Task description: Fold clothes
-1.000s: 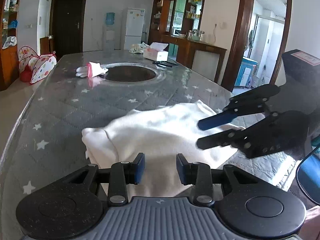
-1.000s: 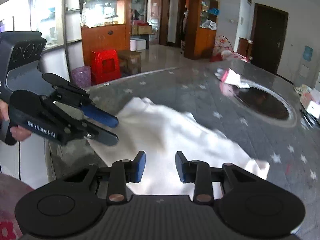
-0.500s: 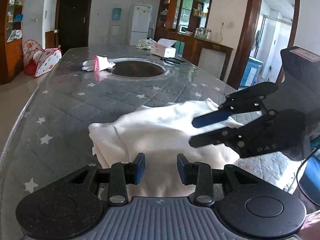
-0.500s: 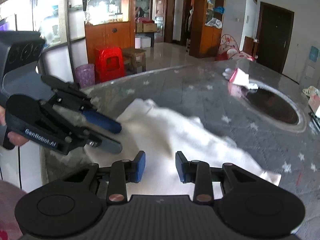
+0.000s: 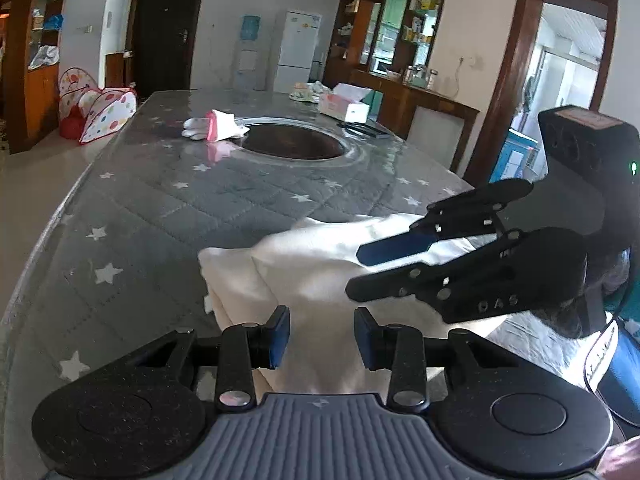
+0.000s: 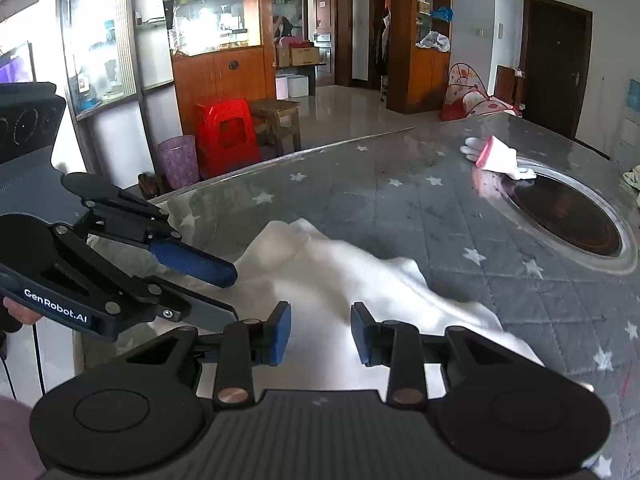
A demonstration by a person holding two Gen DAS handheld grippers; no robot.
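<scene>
Two claws hung over the near end of the counter (image 5: 168,208). The left claw (image 5: 322,336) was released and held nothing; the right claw (image 6: 320,334) was also released and empty. Below both lay one white garment (image 5: 304,272), rumpled and partly folded. Farther away, one pink-and-white glove bundle (image 5: 214,130) rested beside one round dark inset (image 5: 292,146).

"GenRobot.AI" on left gripper (image 6: 228,292)
</scene>
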